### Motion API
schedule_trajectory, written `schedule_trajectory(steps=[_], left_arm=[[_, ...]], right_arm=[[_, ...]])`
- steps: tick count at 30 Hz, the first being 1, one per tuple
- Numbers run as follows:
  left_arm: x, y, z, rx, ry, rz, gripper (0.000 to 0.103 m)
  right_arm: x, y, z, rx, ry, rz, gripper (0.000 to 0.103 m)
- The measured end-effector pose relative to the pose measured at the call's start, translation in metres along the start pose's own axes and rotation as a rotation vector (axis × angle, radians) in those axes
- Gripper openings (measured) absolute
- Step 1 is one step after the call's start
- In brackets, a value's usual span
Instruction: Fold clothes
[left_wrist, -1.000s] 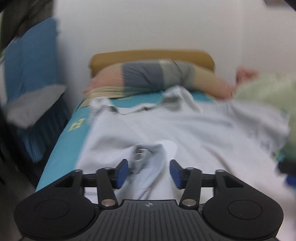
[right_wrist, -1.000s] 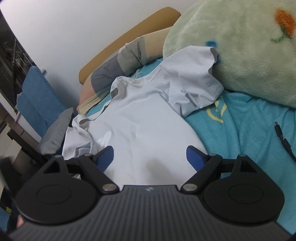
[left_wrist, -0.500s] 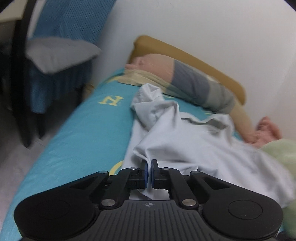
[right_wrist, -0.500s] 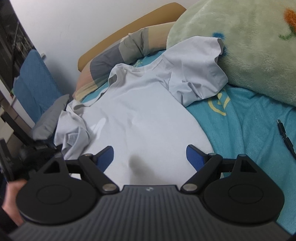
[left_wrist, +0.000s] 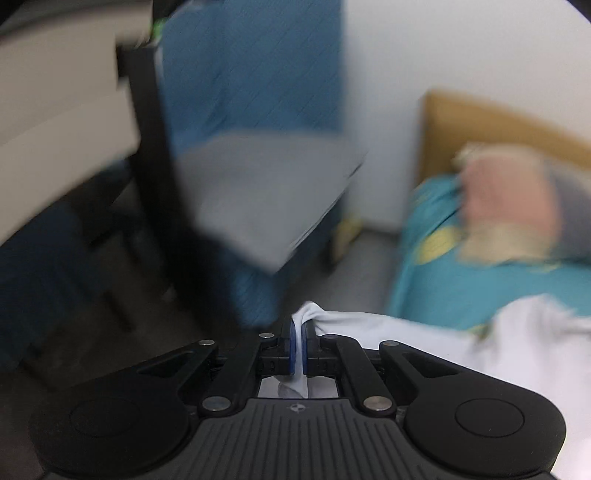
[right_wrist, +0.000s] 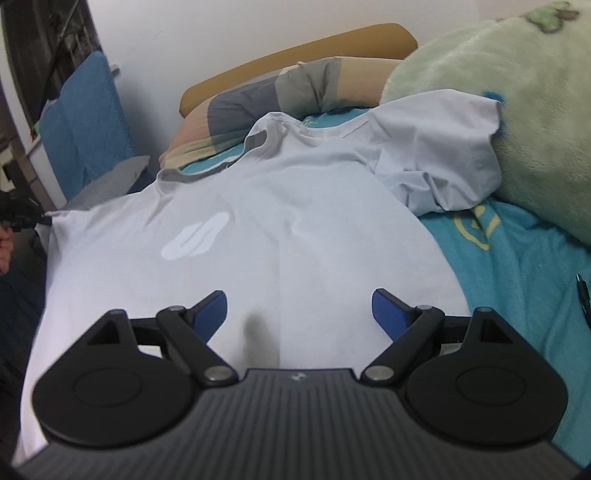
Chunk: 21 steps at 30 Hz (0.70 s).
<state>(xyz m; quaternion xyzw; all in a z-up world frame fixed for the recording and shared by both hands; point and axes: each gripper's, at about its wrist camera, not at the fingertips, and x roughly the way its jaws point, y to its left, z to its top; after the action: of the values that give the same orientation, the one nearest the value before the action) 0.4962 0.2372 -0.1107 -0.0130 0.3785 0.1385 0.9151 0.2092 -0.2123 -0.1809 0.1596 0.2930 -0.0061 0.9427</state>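
Observation:
A pale grey T-shirt (right_wrist: 280, 221) with a white logo lies spread on the teal bed sheet (right_wrist: 517, 266), collar toward the pillow. Its right sleeve (right_wrist: 443, 158) is bunched against a green plush blanket. My left gripper (left_wrist: 297, 332) is shut on the left sleeve (left_wrist: 314, 314) and holds it out past the bed's left edge; the sleeve also shows stretched in the right wrist view (right_wrist: 62, 218). My right gripper (right_wrist: 295, 310) is open and empty, low over the shirt's lower middle.
A striped pillow (right_wrist: 266, 96) and tan headboard (right_wrist: 295, 55) lie at the far end. A green plush blanket (right_wrist: 517, 110) fills the right. A blue chair with a grey cushion (left_wrist: 266, 192) stands left of the bed. A black cable (right_wrist: 583, 291) lies on the sheet.
My left gripper closed on the left sleeve and pulled it out to the left, off the bed's edge, flattening the shirt's left side. My right gripper stayed open over the shirt.

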Motion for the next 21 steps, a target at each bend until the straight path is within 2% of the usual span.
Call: schedule_trajectory(steps=[2,3,4,6,9,13,15,21], left_arm=[[0.001,-0.006,-0.016,0.012,-0.030,-0.031,0.014],[0.001,-0.009,-0.025,0.019,-0.047,-0.047,0.023],[0.000,-0.012,-0.033,0.026,-0.065,-0.063,0.040],[-0.010,-0.023,-0.050,0.016,-0.050,-0.079,0.055],[-0.048,-0.034,-0.080,-0.001,-0.023,-0.198,0.057],[-0.126,-0.021,-0.135,-0.073,0.049,-0.338,0.061],[-0.163,-0.009,-0.165,-0.114,0.113,-0.371,0.062],[-0.200,0.013,-0.225,-0.135,0.260,-0.356,0.057]], right_arm=[[0.002,0.003,-0.002,-0.023,-0.007,-0.003,0.087],[0.003,0.005,-0.002,-0.038,-0.010,-0.003,0.087],[0.003,0.007,-0.003,-0.052,-0.012,-0.001,0.087],[0.003,0.007,-0.003,-0.064,-0.015,0.009,0.087],[0.003,0.006,-0.003,-0.058,-0.014,0.016,0.087],[0.004,0.007,-0.001,-0.056,-0.013,0.025,0.087],[0.002,0.007,-0.001,-0.056,-0.013,0.033,0.087],[-0.017,0.009,0.001,-0.044,-0.021,0.066,0.087]])
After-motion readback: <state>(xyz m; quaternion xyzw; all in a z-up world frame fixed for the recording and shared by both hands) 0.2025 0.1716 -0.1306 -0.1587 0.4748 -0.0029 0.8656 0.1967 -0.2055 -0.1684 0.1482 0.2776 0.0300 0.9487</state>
